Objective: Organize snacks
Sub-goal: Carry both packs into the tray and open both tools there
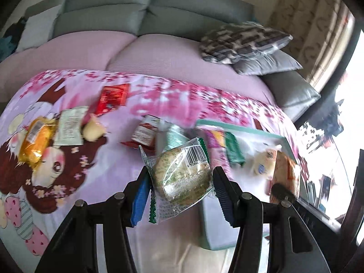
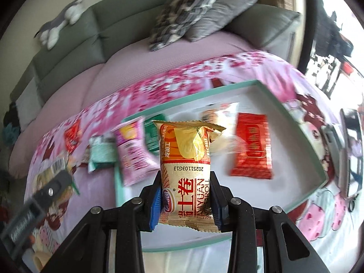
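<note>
The left gripper (image 1: 182, 179) pinches a clear-wrapped round cake (image 1: 180, 177) between its fingers (image 1: 221, 193), both blue pads pressed against the packet's sides, barcode end pointing away. The right gripper (image 2: 185, 199) pinches an orange-and-cream egg roll packet (image 2: 185, 170) by its lower half, the crimped top standing free beyond the fingertips.

Ahead of the right fingers lies the teal-rimmed tray (image 2: 302, 136) on the cloth-covered tabletop (image 2: 95, 182). Its white floor is bare just beyond the held packet and toward the near rim. A red packet (image 2: 251, 146) sits to the right of the fingers, a pink packet (image 2: 134, 154) and a green packet (image 2: 152, 136) to the left, the pink one overhanging the tray's left edge. A clear-wrapped bun (image 2: 218, 118) lies behind the egg roll.

From the left wrist, the tray's near corner is just right of the fingers. Far left of them lie a yellow packet (image 1: 36, 141), a white packet (image 1: 69, 125) and a red pouch (image 1: 111, 99), with open cloth between. A sofa (image 1: 136, 18) borders the tabletop's far edge.
</note>
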`<state>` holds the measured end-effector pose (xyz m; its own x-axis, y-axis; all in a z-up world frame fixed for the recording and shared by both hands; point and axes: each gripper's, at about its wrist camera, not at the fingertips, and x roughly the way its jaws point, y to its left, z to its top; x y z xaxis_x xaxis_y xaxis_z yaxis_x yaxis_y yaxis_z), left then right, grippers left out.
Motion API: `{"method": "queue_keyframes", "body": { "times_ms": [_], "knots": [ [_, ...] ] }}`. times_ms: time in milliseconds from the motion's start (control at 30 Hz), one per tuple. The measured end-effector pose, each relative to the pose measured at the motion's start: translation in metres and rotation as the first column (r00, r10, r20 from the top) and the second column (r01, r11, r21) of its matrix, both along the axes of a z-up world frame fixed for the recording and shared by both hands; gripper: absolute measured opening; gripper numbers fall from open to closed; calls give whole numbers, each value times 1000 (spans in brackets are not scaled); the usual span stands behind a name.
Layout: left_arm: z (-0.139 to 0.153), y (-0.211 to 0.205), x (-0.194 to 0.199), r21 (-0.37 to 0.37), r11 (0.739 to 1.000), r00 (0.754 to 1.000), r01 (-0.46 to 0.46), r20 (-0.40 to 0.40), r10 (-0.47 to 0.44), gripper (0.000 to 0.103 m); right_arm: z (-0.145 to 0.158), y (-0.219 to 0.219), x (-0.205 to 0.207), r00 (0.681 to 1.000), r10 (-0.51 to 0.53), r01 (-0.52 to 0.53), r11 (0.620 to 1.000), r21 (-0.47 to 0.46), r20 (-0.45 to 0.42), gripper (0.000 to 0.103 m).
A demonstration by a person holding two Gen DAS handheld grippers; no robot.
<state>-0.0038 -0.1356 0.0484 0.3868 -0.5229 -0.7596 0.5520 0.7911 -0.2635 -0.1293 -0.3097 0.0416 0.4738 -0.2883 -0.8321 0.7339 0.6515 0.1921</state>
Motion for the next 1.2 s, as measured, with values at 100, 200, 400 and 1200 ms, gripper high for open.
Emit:
{"method": "queue_keyframes", "body": {
  "times_ms": [100, 200, 400, 1200],
  "knots": [
    [-3, -14, -12, 17, 999, 999, 47, 13, -48, 57, -1, -16, -14, 998, -66, 66, 998, -3, -11, 39],
    [-7, -27, -24, 33, 995, 995, 92, 21, -93, 57, -2, -32, -27, 991, -131, 131, 991, -16, -23, 39],
    [-20, -52, -45, 50, 983, 984, 177, -4, -177, 57, -13, -65, -54, 962, -264, 263, 964, -26, -72, 39],
    [-43, -76, -46, 96, 978, 983, 185, -31, -183, 58, -34, -79, -60, 958, -256, 261, 965, 25, -129, 56]
  ]
}}
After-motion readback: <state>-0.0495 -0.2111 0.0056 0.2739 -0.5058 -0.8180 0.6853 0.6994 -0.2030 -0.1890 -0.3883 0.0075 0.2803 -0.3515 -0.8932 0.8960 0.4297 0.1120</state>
